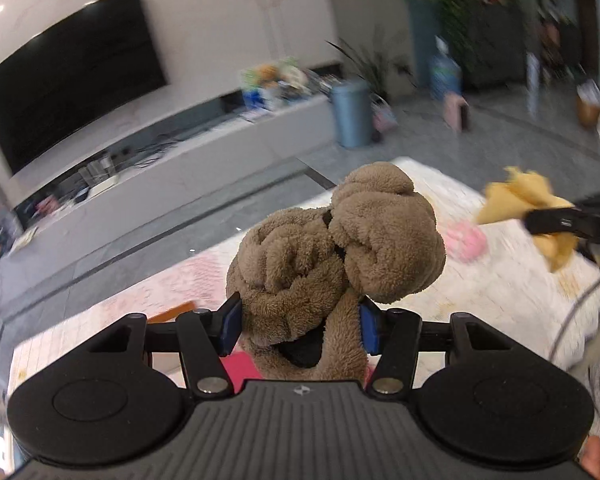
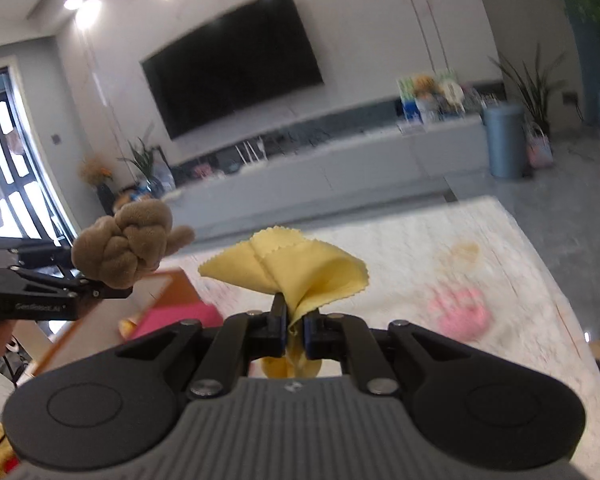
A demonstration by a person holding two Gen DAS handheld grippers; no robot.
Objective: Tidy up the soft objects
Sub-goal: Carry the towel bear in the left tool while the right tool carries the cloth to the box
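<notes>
My left gripper [image 1: 298, 326] is shut on a bunched brown fleece cloth [image 1: 336, 240], which bulges up between its blue pads, lifted above the table. The same brown cloth [image 2: 126, 248] shows at the left of the right wrist view, in the left gripper [image 2: 100, 290]. My right gripper [image 2: 296, 330] is shut on a thin yellow cloth [image 2: 296, 266] with zigzag edges; the cloth fans out above the pads and hangs below them. That yellow cloth [image 1: 520, 204] also appears at the right of the left wrist view. A pink fluffy thing [image 2: 462, 314] lies on the table.
The table [image 2: 420, 248] has a pale patterned cover with a tan stain. A pink flat item [image 2: 176, 318] and an orange-edged board [image 2: 160, 284] lie at its left. Beyond are a TV wall, a low cabinet [image 2: 340, 160], a blue bin [image 2: 504, 140] and plants.
</notes>
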